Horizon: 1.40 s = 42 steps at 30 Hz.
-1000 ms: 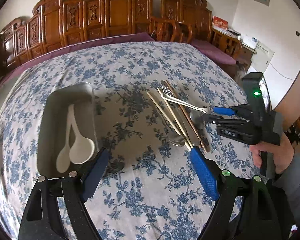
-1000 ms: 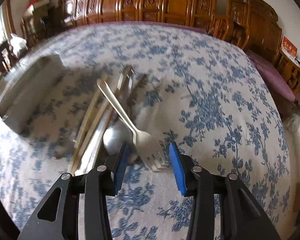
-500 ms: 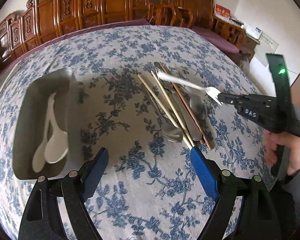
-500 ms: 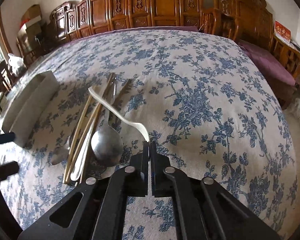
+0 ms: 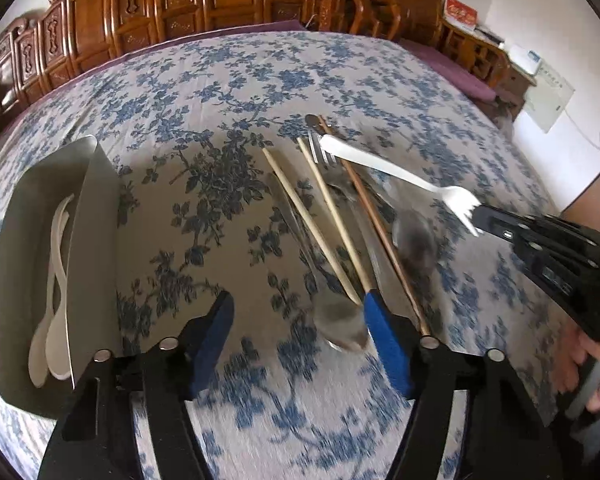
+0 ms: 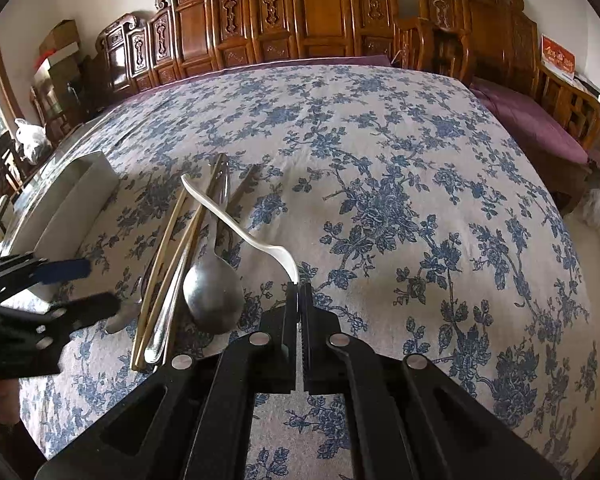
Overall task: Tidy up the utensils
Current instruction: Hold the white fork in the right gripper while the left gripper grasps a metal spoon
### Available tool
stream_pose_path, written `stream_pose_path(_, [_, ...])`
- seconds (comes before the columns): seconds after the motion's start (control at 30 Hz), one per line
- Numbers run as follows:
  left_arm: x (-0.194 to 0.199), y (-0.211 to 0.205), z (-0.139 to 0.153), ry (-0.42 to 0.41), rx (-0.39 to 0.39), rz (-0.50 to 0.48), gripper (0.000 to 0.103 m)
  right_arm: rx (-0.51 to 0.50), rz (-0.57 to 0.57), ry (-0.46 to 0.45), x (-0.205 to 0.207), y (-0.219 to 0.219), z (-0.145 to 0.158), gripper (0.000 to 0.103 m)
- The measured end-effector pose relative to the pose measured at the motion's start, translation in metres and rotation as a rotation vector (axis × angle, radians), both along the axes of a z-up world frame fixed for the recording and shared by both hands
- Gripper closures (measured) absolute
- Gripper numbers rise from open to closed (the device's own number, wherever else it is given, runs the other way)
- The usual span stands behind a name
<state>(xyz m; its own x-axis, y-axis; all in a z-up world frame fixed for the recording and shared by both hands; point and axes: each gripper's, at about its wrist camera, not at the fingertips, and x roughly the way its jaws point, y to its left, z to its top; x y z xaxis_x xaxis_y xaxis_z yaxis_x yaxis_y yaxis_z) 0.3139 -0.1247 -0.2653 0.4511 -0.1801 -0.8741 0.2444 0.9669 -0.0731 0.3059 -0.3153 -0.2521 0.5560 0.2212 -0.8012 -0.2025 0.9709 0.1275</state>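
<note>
The right gripper (image 6: 299, 286) pinches the white plastic fork (image 6: 236, 225) by its tines, lifted above the pile of chopsticks (image 5: 312, 224) and metal spoons (image 6: 213, 294), while the left gripper (image 5: 300, 320) hangs spread wide. Around them lies a blue-flowered tablecloth (image 6: 400, 184) (a metal tray (image 5: 12, 264) holding white spoons (image 5: 54, 304) sits at the left), with carved wooden benches (image 6: 300, 12) along the wall.

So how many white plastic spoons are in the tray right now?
2, both lying side by side in the metal tray: one white spoon nearer its left wall, the other white spoon overlapping it. None visible elsewhere.
</note>
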Motion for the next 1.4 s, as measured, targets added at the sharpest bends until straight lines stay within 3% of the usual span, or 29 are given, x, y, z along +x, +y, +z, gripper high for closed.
stream_pose_path(0.17, [0.017,-0.007,-0.014,0.050,0.044,0.004,0.062,-0.001,0.003,-0.003,0.000,0.001,0.000,0.101])
stream_pose_path(0.33, [0.027,-0.013,-0.015,0.049,0.099,0.005,0.063,0.011,-0.003,-0.006,0.000,0.000,0.003,0.101])
stream_pose_path(0.6, [0.035,-0.017,-0.015,0.069,0.119,0.012,0.063,0.020,-0.004,-0.011,0.000,-0.002,0.005,0.101])
stream_pose_path(0.8, [0.036,-0.012,-0.014,0.073,0.122,0.014,0.086,0.018,-0.006,-0.009,0.000,-0.001,0.006,0.101])
stream_pose_path(0.87, [0.037,-0.013,-0.014,0.076,0.123,0.012,0.101,0.017,-0.004,-0.009,0.000,-0.002,0.005,0.101])
stream_pose_path(1.07, [0.036,-0.010,-0.013,0.088,0.113,0.011,0.101,0.011,-0.005,-0.004,0.000,-0.002,0.004,0.101])
stream_pose_path(1.4, [0.028,0.002,0.008,0.033,0.090,0.008,0.101,0.024,0.001,-0.006,-0.002,0.000,0.005,0.101])
